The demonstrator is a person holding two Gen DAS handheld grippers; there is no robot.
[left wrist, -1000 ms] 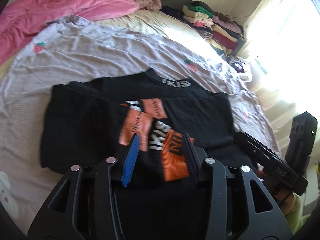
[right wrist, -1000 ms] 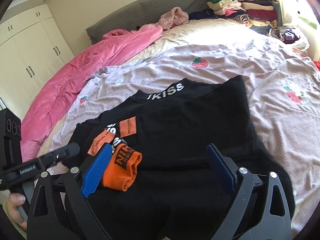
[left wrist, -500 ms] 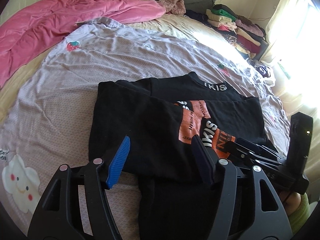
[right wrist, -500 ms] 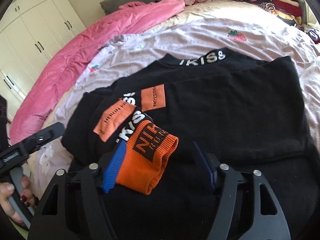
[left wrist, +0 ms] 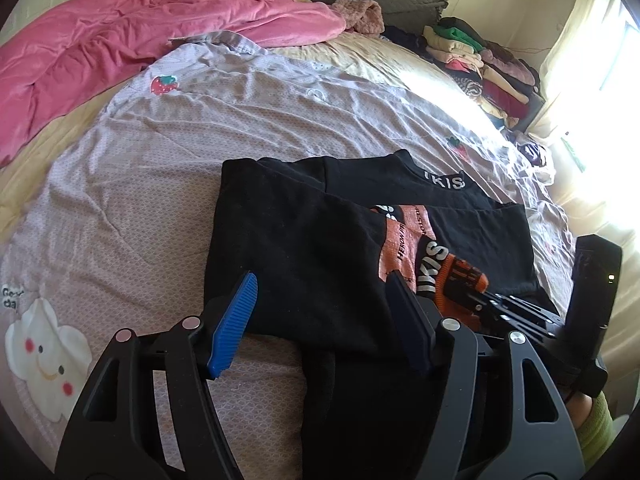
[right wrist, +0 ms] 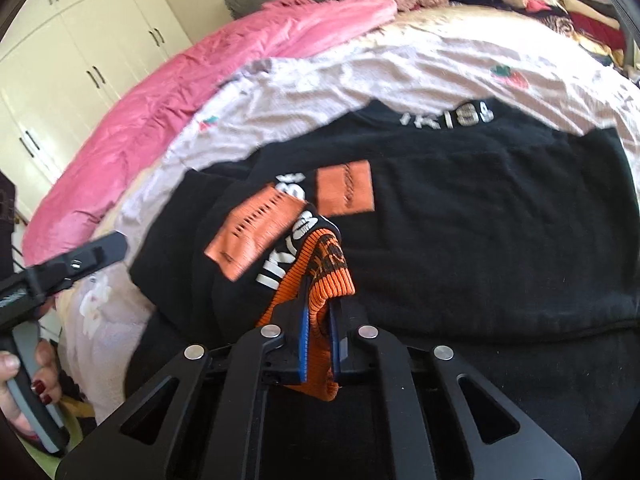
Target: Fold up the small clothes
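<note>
- My right gripper (right wrist: 318, 330) has just clamped down, and its blue pads pinch the orange ribbed cuff (right wrist: 320, 280) of the black knit sweater with orange patches and white lettering (right wrist: 480, 220).
- The sweater lies spread at centre frame in both views, sleeve folded across its body, collar toward the top.
- My left gripper (left wrist: 320, 320) has just been opening; its jaws stand fairly wide with the sweater's lower left edge between them, pads not pressing on it.
- Risk one, as I judge it: the pinch sits on the cuff alone, so a quick pull may stretch the ribbing or let it slip out.
- Risk two: dragging the sleeve could pull the loose body along and undo the fold, since my left jaws pin nothing.
- Risk three: the two grippers sit close together at lower right of the left view, so they could knock.
- The surface is a soft bed under a wrinkled pale lilac sheet with strawberry and cloud prints (left wrist: 280, 112), which may bunch under the cloth.
- A pink quilt (left wrist: 120, 40) fills the upper left, stacked folded clothes (left wrist: 480, 60) the upper right beside a bright curtained window.
- Cream wardrobe doors (right wrist: 80, 60) show at the right view's upper left.
</note>
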